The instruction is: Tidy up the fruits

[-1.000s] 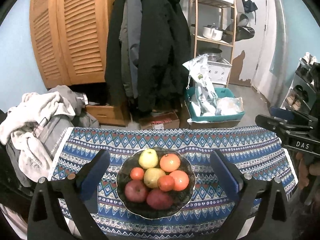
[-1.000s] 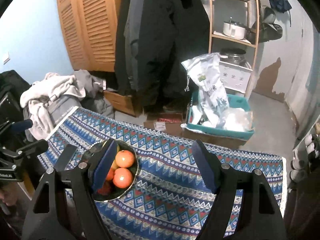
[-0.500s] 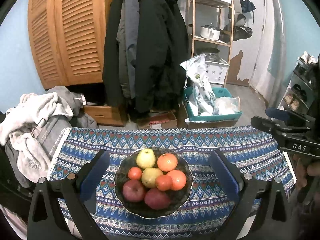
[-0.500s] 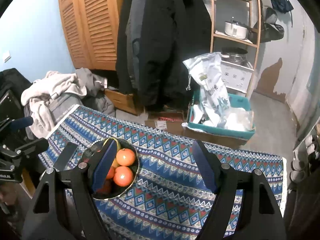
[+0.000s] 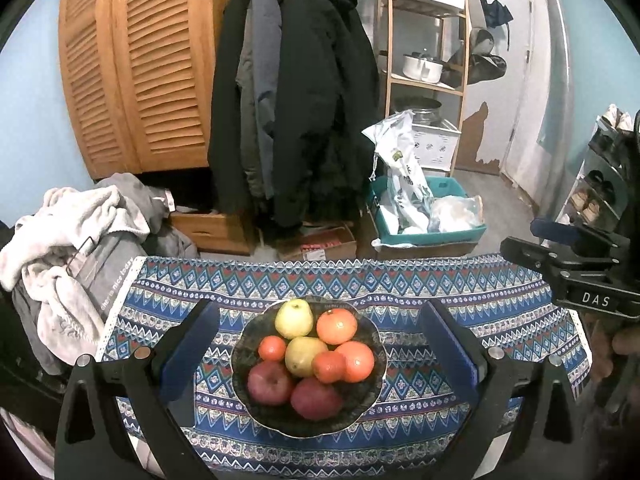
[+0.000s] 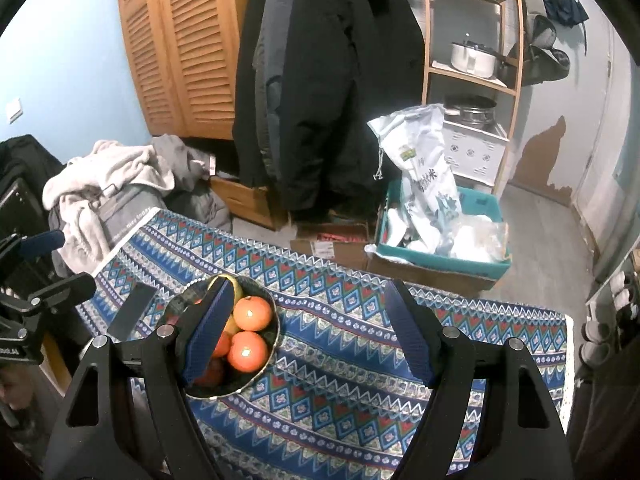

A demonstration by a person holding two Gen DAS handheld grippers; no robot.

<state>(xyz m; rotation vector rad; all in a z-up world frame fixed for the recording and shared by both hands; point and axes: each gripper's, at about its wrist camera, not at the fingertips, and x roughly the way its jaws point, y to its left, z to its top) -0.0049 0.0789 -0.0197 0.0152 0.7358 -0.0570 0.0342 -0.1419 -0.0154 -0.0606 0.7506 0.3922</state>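
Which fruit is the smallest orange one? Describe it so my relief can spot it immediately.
On the blue patterned tablecloth sits a dark bowl of fruit. The smallest orange fruit lies at the pile's left edge, above a red apple and beside the central yellow pear; it is smaller than the other orange fruits.

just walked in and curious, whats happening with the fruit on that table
A person holds a two-finger gripper in each hand over a patterned tablecloth. The left gripper is open and lined up on a dark bowl of oranges, apples and pears. The right gripper is open too, over the cloth just right of the bowl. No fruit is gripped yet.
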